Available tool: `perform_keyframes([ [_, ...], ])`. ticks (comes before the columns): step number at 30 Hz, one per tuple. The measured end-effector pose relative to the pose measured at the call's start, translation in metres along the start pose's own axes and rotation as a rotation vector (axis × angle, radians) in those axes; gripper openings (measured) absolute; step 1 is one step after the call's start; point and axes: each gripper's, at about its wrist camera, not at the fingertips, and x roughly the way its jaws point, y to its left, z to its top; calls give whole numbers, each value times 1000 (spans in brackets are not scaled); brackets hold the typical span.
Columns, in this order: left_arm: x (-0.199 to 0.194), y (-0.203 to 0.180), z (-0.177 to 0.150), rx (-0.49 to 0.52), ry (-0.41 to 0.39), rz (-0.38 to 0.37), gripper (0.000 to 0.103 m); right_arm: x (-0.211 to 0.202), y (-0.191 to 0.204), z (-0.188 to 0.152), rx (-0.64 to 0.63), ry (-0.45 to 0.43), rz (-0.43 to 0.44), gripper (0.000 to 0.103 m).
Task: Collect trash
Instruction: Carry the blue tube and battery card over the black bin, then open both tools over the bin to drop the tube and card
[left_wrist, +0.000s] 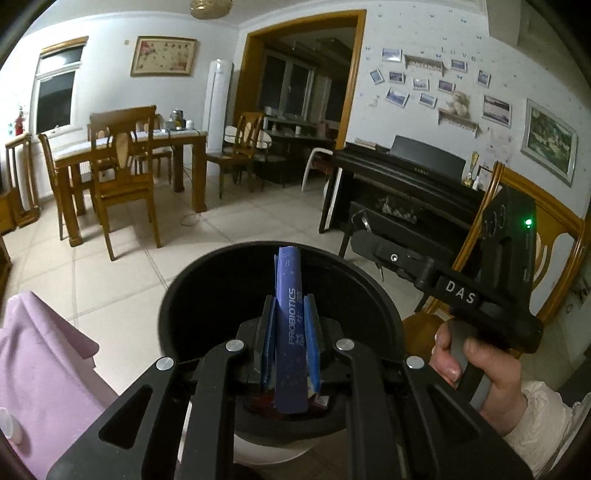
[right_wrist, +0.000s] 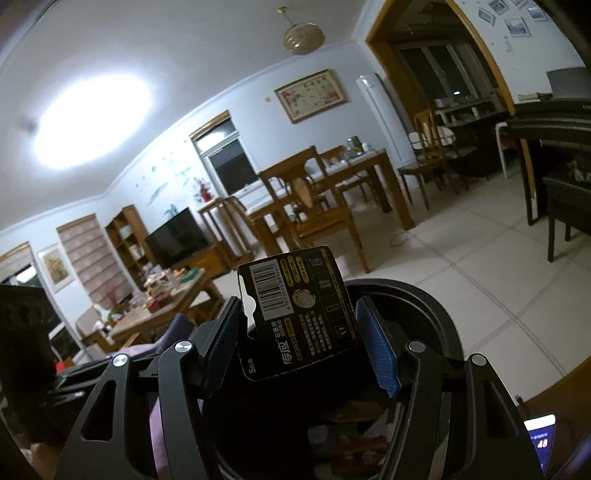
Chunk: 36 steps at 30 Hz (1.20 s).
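Directly below and ahead of both claws sits a round black trash bin (left_wrist: 192, 295), its dark mouth open under the jaws and some discarded packaging visible at the bottom. Over that mouth, the left gripper (left_wrist: 290, 332) is clamped tight on a narrow purple probiotics sachet (left_wrist: 290, 325), which stands upright between the blue pads and pokes out past their tips. To its right, a hand (left_wrist: 476, 365) grips the handle of the other tool. The right gripper (right_wrist: 299, 328) holds a black coin-battery card (right_wrist: 295, 314), barcode side facing the camera; its jaws stand about half apart, closed on the card's two edges, with the bin rim (right_wrist: 424, 295) just beyond. The step in hand looks like the drop: both pieces of trash are carried to the bin. Next, each claw needs to be over the opening, then spread its jaws so the sachet and card fall inside.
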Motion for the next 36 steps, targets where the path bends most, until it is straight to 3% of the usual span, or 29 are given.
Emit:
perform_keyframes([
  [15,14,-10,-3,6,23,-3,16,11,-4,-12,3,-3,-11,65],
  [20,16,-13,-2,21,32,7,20,11,-1,-10,-5,-5,3,72],
  [22,15,-13,-3,24,36,11,36,9,8,-8,-10,-12,3,81],
  [24,10,-13,-3,20,10,30,85,8,11,-6,-8,-30,5,90],
  [25,6,-14,-3,20,-13,44,91,6,10,-5,-6,-42,5,94],
  [36,-23,-5,-1,36,-50,90,97,7,15,-7,-5,-38,9,97],
])
